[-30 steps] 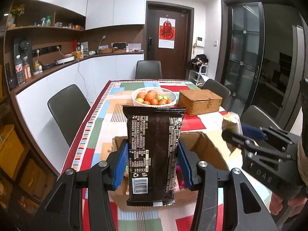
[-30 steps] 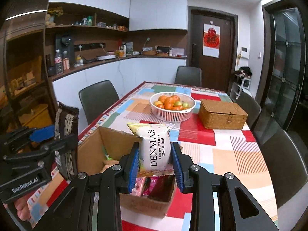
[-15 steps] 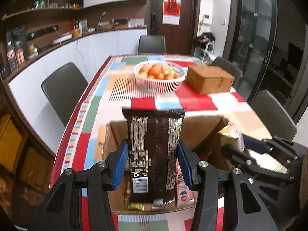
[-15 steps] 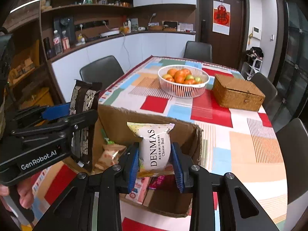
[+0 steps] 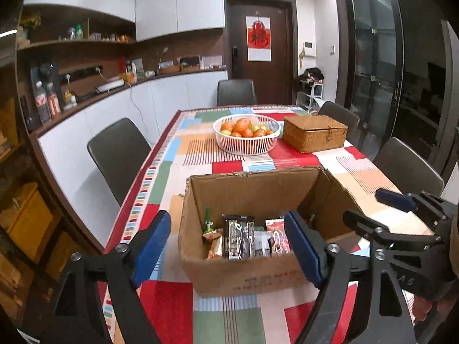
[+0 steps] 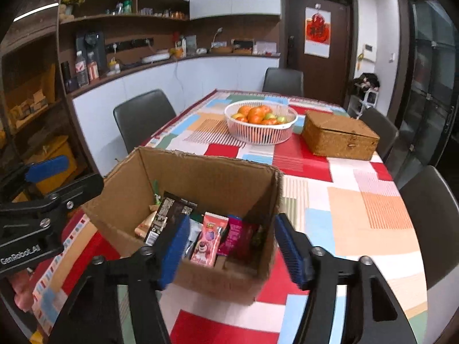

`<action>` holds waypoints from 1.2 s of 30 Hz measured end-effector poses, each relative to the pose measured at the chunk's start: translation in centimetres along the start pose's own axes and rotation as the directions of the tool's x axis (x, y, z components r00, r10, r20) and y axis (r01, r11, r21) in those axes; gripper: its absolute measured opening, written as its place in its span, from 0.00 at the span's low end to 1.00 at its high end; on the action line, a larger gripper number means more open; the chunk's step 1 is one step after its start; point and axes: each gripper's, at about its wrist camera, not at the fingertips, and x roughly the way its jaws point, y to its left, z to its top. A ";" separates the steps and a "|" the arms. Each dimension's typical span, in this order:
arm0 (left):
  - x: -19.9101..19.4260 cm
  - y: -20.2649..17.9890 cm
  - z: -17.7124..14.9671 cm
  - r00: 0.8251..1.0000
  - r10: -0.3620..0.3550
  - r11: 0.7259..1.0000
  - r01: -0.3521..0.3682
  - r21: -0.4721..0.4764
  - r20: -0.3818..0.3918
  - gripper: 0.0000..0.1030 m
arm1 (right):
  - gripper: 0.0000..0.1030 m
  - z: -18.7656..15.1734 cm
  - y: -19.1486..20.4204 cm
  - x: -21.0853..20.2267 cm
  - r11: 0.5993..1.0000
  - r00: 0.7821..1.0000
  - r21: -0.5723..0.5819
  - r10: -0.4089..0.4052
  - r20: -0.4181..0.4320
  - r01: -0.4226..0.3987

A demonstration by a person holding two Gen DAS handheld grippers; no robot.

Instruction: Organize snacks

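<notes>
Now both grippers' fingers [image 5: 155, 246] wide, empty.

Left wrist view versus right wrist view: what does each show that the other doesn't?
Only the left wrist view shows the right gripper from outside, open and empty. Only the right wrist view shows the left gripper from outside, plus the pink cartoon snack packet. Both show the cardboard box, the dark snack packet inside it, the fruit basket and the wicker box.
</notes>
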 end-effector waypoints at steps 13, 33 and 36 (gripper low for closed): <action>-7.1 -1.0 -4.7 0.994 0.051 0.999 -0.049 -0.021 0.098 0.94 | 0.77 -4.4 0.0 -8.8 0.992 0.982 0.033 -0.129 0.136 0.126; -11.7 -1.9 -8.1 0.990 0.059 0.997 -0.053 -0.050 0.130 1.00 | 0.85 -8.8 1.1 -13.6 0.989 0.970 0.057 -0.148 0.191 0.139; -11.7 -2.0 -8.2 0.990 0.065 0.997 -0.059 -0.054 0.127 1.00 | 0.85 -8.9 1.1 -13.5 0.988 0.972 0.065 -0.147 0.185 0.137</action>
